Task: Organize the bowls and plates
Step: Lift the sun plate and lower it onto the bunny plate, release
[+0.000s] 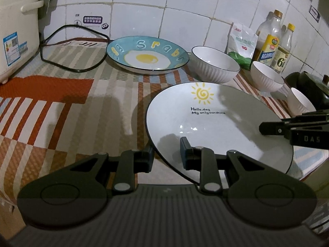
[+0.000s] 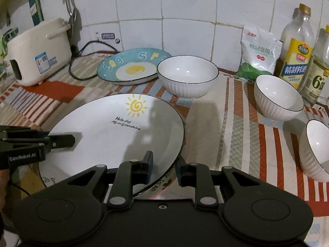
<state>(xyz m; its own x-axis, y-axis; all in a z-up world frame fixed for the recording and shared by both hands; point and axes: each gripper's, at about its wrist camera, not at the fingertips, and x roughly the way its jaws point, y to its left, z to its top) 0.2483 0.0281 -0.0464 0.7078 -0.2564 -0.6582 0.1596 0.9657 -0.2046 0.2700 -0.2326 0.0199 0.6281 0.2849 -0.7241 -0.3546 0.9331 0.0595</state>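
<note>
A white plate with a yellow sun drawing (image 1: 207,121) (image 2: 115,135) is held between both grippers above the striped cloth. My left gripper (image 1: 167,154) is shut on its left rim. My right gripper (image 2: 163,167) is shut on its right rim, and it shows at the right edge of the left wrist view (image 1: 267,128). The plate hangs over another plate with lettering on its rim (image 2: 158,185). A blue egg plate (image 1: 147,54) (image 2: 131,65) lies at the back. Three white ribbed bowls (image 2: 187,76) (image 2: 277,96) (image 2: 316,148) stand to the right.
A white rice cooker (image 2: 39,51) with a black cord (image 1: 67,47) stands at the back left. Oil and vinegar bottles (image 2: 296,47) and a salt bag (image 2: 259,49) stand at the back right by the tiled wall. A dark pot (image 1: 308,86) sits far right.
</note>
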